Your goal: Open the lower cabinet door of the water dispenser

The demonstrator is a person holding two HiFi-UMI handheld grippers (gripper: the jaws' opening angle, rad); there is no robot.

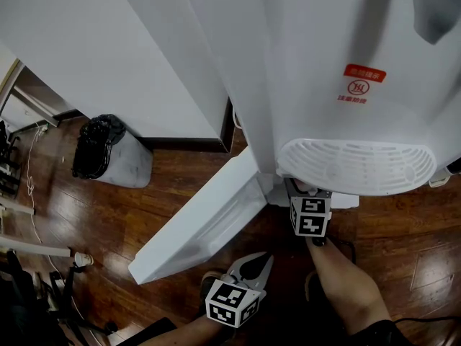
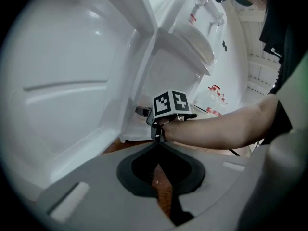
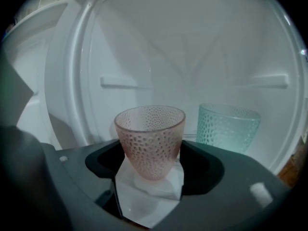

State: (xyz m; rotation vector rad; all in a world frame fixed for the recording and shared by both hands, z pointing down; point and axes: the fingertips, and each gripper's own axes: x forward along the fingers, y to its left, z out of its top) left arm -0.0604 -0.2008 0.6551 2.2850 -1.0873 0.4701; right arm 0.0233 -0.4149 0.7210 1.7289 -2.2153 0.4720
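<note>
The white water dispenser point(image 1: 346, 85) stands ahead with its lower cabinet door point(image 1: 202, 222) swung wide toward the left. My right gripper point(image 1: 306, 189) reaches into the cabinet under the drip tray point(image 1: 353, 166). In the right gripper view its jaws point(image 3: 151, 150) press both sides of an upright pink dimpled cup point(image 3: 150, 138) that stands on the white cabinet floor. A pale green dimpled cup point(image 3: 226, 126) stands just behind and to the right. My left gripper point(image 1: 265, 259) hovers over the floor in front of the door, shut point(image 2: 157, 144) and empty, facing the door's inner side point(image 2: 72, 90).
A grey bin lined with a black bag point(image 1: 108, 150) stands against the white wall point(image 1: 108, 49) at the left. Cables point(image 1: 32, 186) and pale furniture legs lie on the wooden floor point(image 1: 403, 222) at the far left.
</note>
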